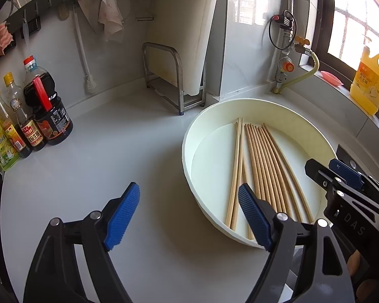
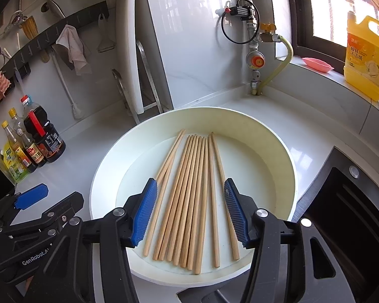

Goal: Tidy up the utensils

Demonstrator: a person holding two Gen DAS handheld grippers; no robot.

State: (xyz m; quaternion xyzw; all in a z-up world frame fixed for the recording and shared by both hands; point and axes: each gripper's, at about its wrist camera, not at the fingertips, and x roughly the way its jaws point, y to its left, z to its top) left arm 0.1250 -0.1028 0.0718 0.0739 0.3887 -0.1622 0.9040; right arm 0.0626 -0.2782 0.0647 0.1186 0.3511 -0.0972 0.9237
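You face a pale countertop [image 1: 88,176] meeting glossy white wall tiles [image 1: 108,70]; daylight pours through the dark-framed window [image 2: 341,7] at upper right, a hook rail [image 2: 50,40] crossing upper left.

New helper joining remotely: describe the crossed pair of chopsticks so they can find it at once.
Find the round white basin on the counter. Wooden chopsticks lie inside, mostly side by side. The crossed pair is leftmost, angled away from the rest.

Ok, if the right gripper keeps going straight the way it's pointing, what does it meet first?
Most likely the bundle of wooden chopsticks lying in the round cream basin; the right gripper is open above them, though depth is hard to judge.
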